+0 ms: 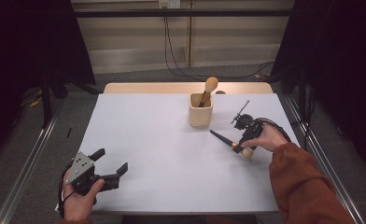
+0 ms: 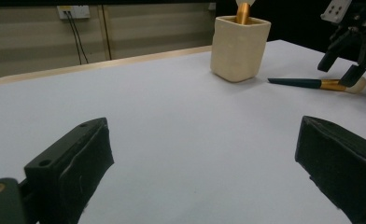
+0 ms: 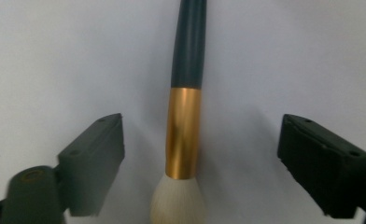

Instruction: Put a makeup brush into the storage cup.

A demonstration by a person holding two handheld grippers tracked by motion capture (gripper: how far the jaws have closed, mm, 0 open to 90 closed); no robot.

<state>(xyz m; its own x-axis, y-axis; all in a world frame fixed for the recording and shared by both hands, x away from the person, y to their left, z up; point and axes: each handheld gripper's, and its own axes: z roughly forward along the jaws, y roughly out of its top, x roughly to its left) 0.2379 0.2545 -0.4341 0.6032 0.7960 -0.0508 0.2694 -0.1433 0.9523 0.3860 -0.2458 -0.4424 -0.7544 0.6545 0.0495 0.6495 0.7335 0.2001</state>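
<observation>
A makeup brush with a dark handle (image 1: 222, 138), gold ferrule (image 3: 183, 135) and cream bristles (image 3: 177, 203) lies flat on the white table (image 1: 162, 154), right of centre. My right gripper (image 1: 241, 143) hangs just over it, open; in the right gripper view (image 3: 204, 142) its jaws stand on either side of the ferrule without touching it. A cream square cup (image 1: 200, 111) behind it holds a second brush (image 1: 210, 86) upright. My left gripper (image 1: 110, 161) rests open and empty at the near left corner (image 2: 204, 154); from there I see the cup (image 2: 239, 46), the lying brush (image 2: 307, 84) and the right gripper (image 2: 354, 42).
A wooden tabletop edge (image 1: 186, 87) shows behind the white surface. Cables (image 1: 181, 70) run down the back wall and across the floor. Metal rails (image 1: 27, 172) flank the table on both sides. An orange sleeve (image 1: 302, 186) comes in at the lower right.
</observation>
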